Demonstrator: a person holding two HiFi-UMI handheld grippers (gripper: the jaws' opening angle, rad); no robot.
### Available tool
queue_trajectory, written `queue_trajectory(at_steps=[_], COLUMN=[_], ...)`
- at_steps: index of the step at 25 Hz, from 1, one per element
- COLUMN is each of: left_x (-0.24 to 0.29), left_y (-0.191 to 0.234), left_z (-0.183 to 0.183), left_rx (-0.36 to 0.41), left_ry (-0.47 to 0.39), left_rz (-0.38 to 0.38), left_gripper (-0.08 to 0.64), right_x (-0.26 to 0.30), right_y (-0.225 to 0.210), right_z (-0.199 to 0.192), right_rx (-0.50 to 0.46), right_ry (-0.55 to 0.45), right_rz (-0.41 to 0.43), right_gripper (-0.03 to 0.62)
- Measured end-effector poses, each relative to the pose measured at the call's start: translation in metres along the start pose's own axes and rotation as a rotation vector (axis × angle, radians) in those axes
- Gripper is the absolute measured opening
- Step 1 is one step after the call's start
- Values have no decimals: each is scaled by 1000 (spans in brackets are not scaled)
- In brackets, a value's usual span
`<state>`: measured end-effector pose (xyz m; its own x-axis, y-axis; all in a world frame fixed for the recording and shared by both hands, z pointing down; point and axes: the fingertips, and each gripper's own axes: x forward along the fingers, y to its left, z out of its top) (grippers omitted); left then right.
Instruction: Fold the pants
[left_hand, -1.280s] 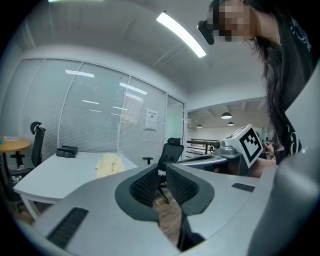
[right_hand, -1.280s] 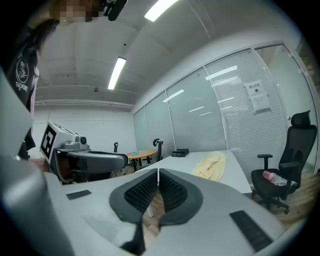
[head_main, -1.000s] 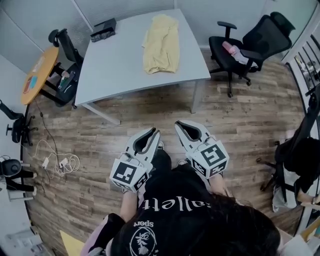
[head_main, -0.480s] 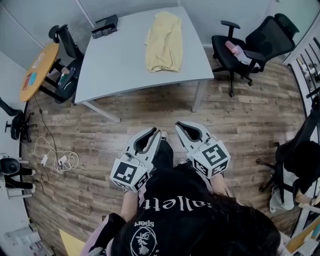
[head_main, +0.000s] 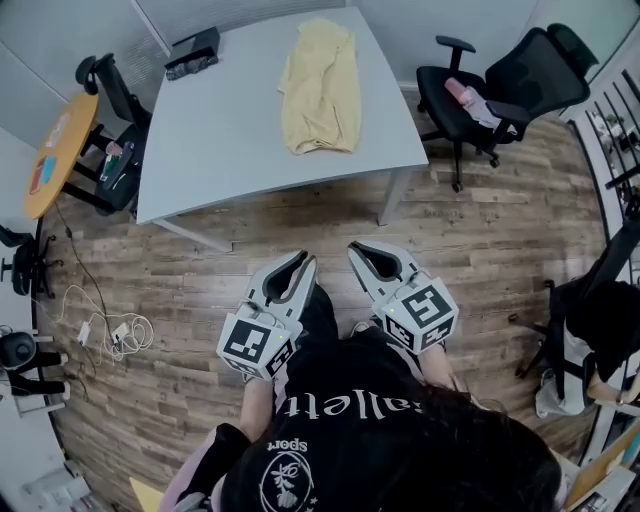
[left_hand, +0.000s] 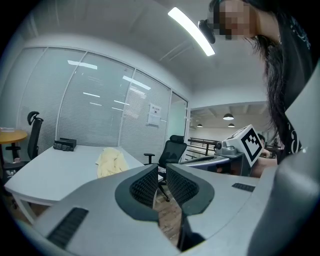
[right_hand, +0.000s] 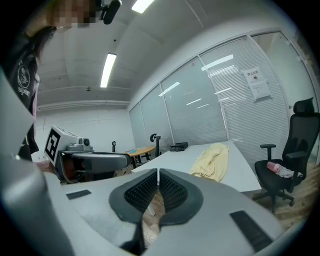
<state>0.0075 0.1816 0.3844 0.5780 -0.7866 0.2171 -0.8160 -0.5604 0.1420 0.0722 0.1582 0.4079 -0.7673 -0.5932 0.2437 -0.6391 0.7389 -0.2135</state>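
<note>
Since a second ago the pale grey rectangular surface (head_main: 230, 140) has slid a little toward the left of the head view and the round side table has drifted out to the edge. My read is that the person is walking up to it and carrying both tools along out front.

The left tongs (head_main: 298, 268) and right tongs (head_main: 365, 255) are both clenched tight with nothing in them. In the left gripper view (left_hand: 161, 175) the ribbed pads are pressed together with only floor showing past them, and it's the same in the right gripper view (right_hand: 157, 175). They hang side by side over the wood-plank floor (head_main: 470, 230), tips aimed at the near edge of the surface and well apart from it. That makes sense to me: nothing's in reach yet, so no reason to open up.

The pale yellow cloth pants (head_main: 320, 88) lie on the surface right of the middle. They run from the far edge toward the near edge, closer to the right edge than the left. They look like one long rumpled strip, legs roughly stacked, with wrinkles all over and a wider bunched end nearest the person. I'd say they're loosely dropped rather than folded, so the folding hasn't started.

Also around are a small black box (head_main: 193, 50) at the far left corner and a black swivel office chair (head_main: 500, 85) off to the right.
</note>
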Motion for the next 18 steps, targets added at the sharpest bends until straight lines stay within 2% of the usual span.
queue_trajectory(at_steps=[8, 18], left_x=[40, 64], left_y=[61, 127], left_z=[12, 30], left_rx=[0, -12], left_ry=[40, 38], left_rz=[-36, -73], left_gripper=[67, 67], right_x=[62, 126], right_y=[-34, -58], right_z=[14, 35], right_rx=[32, 36], right_ry=[31, 61], right_rz=[-32, -78], right_gripper=[28, 28])
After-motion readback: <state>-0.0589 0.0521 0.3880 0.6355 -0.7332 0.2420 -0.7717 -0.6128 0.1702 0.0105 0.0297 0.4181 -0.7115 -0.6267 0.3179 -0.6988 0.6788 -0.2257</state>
